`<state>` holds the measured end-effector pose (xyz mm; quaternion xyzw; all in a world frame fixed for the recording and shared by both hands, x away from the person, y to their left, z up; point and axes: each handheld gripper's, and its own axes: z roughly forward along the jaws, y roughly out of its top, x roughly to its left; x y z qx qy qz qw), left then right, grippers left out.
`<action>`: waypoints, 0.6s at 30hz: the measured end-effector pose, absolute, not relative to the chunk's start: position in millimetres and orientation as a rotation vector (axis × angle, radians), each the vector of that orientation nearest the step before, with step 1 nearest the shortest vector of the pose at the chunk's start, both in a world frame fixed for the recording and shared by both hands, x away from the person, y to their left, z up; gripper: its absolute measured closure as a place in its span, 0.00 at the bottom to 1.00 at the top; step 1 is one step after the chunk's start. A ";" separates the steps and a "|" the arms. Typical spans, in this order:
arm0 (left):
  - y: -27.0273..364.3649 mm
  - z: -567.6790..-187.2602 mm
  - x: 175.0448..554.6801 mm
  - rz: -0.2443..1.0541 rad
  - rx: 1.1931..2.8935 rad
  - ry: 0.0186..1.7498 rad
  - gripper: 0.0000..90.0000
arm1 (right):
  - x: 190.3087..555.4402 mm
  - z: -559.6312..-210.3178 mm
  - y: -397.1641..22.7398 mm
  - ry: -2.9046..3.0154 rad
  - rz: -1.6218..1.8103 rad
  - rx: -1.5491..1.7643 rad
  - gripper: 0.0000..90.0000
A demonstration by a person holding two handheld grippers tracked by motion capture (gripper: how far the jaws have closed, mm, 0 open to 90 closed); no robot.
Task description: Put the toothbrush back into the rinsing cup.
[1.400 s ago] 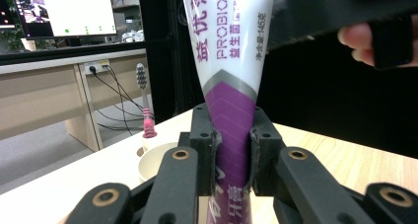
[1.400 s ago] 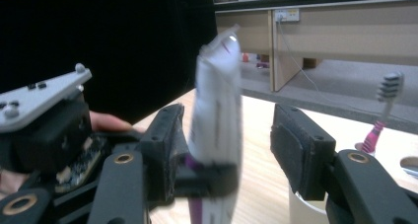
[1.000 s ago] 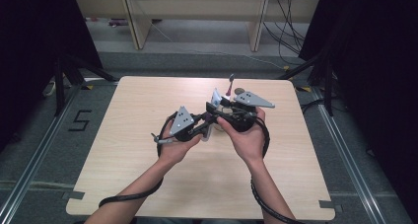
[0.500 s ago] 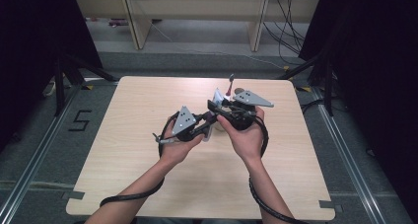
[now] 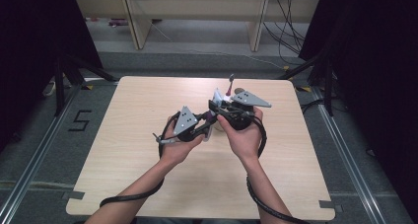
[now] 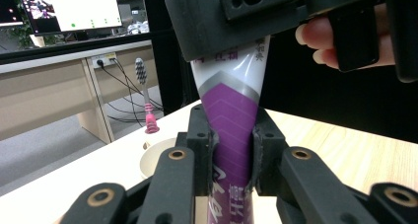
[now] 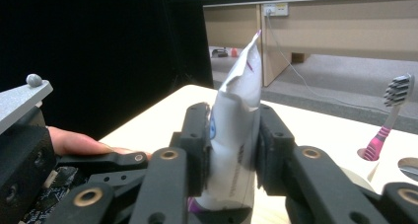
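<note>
A white and purple toothpaste tube (image 6: 231,110) is clamped between both grippers above the middle of the table. My left gripper (image 6: 231,157) is shut on its purple lower part. The right gripper (image 7: 231,150) is shut on the white part near the crimped end of the tube (image 7: 236,115), which sticks up past its jaws. In the high view the left gripper (image 5: 197,128) and right gripper (image 5: 224,113) meet almost tip to tip, with the tube (image 5: 213,119) largely hidden between them. The right gripper's body (image 6: 276,17) looms over the left gripper view.
A pink-handled toothbrush (image 6: 144,93) stands upright in a small holder beside a white cup (image 6: 156,157), just beyond the grippers; the toothbrush (image 5: 230,82) rises near the table's far edge. The wooden table (image 5: 133,115) is bare. Desks and cables lie beyond it.
</note>
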<state>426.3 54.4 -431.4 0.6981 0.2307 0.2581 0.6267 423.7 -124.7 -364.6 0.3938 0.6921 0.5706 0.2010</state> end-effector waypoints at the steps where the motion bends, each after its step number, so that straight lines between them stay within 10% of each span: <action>1: 53.4 -431.3 426.1 0.596 1.598 0.525 0.82 | 423.7 -364.9 -124.5 1.936 1.587 1.094 0.81; 18: 93.5 -427.6 412.7 0.595 1.756 0.510 0.45 | 425.8 -349.4 -136.3 1.897 1.586 1.078 0.88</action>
